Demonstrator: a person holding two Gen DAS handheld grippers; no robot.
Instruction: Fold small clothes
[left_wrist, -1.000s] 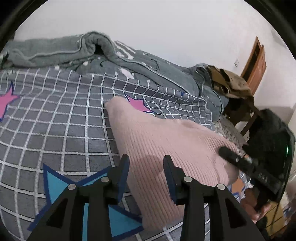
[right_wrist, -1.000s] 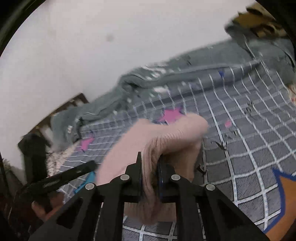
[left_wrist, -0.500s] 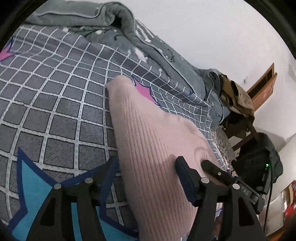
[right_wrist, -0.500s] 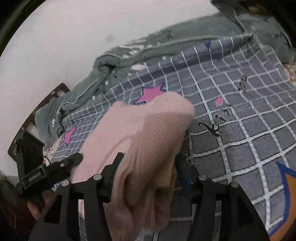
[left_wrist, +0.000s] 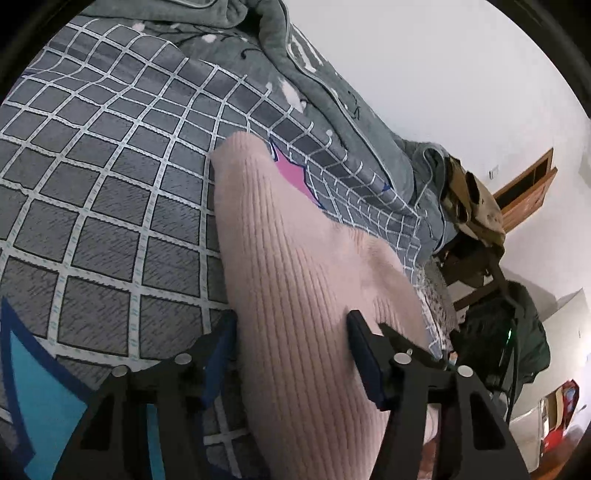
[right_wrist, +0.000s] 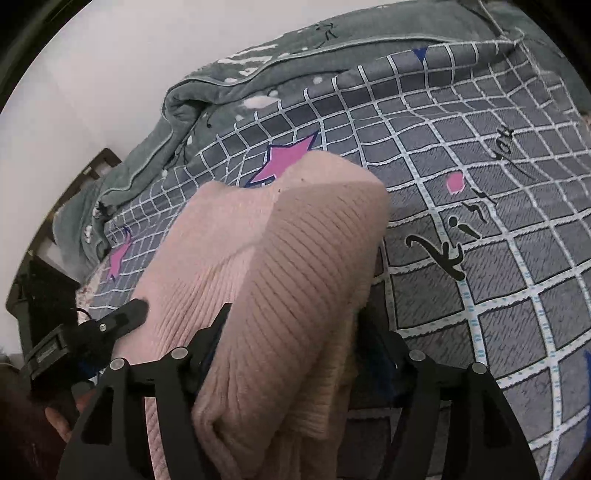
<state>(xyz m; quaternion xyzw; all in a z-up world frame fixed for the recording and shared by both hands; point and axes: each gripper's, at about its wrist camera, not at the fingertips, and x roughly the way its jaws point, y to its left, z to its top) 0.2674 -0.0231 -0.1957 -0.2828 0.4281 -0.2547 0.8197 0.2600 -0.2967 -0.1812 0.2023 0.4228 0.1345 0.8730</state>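
A pink ribbed knit garment (left_wrist: 295, 273) lies folded on the grey checked bedsheet (left_wrist: 110, 166). My left gripper (left_wrist: 291, 332) is open, its fingers standing either side of the garment's near end. In the right wrist view the same garment (right_wrist: 288, 258) fills the middle, with a folded layer on top. My right gripper (right_wrist: 291, 325) is open and straddles the garment's near edge. The left gripper (right_wrist: 110, 325) shows at the garment's left side in the right wrist view.
A grey quilt (left_wrist: 314, 74) is bunched along the far side of the bed by the white wall. A wooden chair with brown clothes (left_wrist: 472, 199) and a dark bag (left_wrist: 517, 332) stand off the bed's right end. The sheet (right_wrist: 480, 221) stretches to the right.
My right gripper has opened and let go of the pink garment. Both grippers have moved down and forward, so that their fingers straddle the garment. The left jaws have widened.
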